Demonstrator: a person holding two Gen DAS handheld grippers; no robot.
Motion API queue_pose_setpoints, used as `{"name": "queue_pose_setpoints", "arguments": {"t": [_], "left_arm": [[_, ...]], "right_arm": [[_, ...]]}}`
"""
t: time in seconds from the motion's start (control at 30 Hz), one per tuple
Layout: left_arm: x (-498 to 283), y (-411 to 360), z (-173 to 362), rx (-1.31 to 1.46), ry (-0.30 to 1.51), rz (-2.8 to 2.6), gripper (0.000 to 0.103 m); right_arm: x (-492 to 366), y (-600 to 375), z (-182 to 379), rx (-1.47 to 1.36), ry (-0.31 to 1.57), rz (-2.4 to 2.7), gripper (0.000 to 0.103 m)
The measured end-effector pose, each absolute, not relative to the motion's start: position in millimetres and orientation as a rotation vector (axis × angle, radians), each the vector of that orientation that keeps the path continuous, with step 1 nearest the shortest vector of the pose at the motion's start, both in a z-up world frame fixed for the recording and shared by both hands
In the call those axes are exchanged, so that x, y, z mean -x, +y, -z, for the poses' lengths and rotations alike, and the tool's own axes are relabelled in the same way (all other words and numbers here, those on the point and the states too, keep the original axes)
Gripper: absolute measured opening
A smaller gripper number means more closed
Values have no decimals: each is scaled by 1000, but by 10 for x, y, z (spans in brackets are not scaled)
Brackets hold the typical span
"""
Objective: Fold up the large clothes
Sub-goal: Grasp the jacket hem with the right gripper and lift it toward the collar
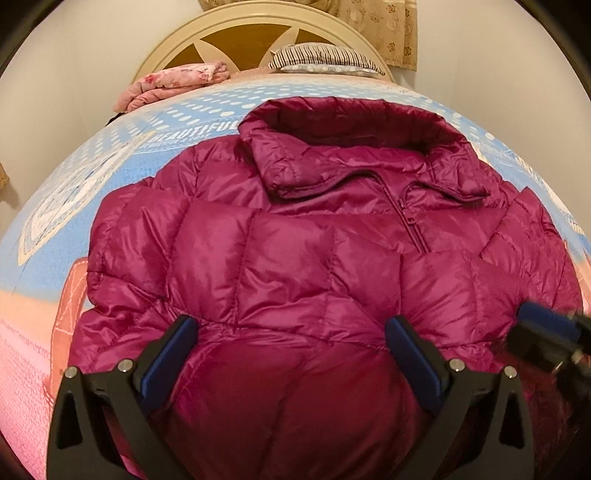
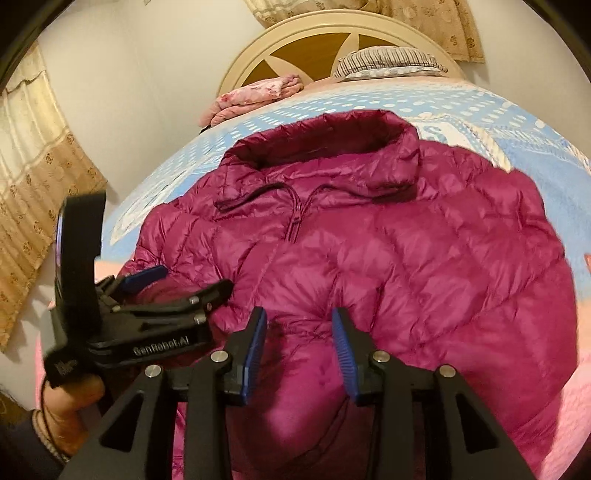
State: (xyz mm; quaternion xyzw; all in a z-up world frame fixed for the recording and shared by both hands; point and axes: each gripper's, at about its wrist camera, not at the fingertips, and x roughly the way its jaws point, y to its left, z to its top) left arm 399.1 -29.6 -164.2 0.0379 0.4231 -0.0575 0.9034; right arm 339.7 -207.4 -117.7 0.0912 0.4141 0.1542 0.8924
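— While we are leaning over the bed, what are our tongs doing?
— We are holding the left gripper (image 1: 291,325) wide open over the jacket's (image 1: 295,240) near hem, gripping nothing. We are keeping the right gripper (image 2: 299,321) partly open above the same hem, its pads clear of the fabric.
— And the jacket?
— We are seeing it lying flat on the blue dotted bedspread (image 1: 155,147), collar toward the headboard (image 1: 236,33), pink blanket (image 1: 170,85) and striped pillow (image 1: 325,57) beyond.
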Motion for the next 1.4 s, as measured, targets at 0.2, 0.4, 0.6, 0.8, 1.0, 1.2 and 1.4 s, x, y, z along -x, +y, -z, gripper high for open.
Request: {"name": "queue_pose_setpoints", "arguments": {"t": [0.2, 0.4, 0.6, 0.8, 1.0, 1.2, 1.4], "left_arm": [[-3999, -303, 1649, -79, 876, 114, 103], [-4011, -269, 1643, -52, 877, 127, 103], [-4021, -154, 1642, 1, 870, 137, 103], [-4038, -155, 1646, 8, 870, 140, 103], [-4046, -147, 1645, 9, 870, 141, 103], [-4051, -149, 1646, 6, 872, 140, 103], [-4033, -153, 1628, -5, 864, 133, 103]], "right_arm": [[-3823, -2247, 779, -90, 811, -252, 62], [-4605, -2411, 702, 11, 844, -151, 62], [-5105, -2450, 786, 75, 852, -92, 62], [-5375, -2444, 928, 101, 898, -106, 43], [-5191, -2442, 919, 147, 858, -123, 8], [-4836, -2438, 971, 198, 767, -110, 8], [-4802, -2587, 1131, 126, 778, -84, 8]]}}
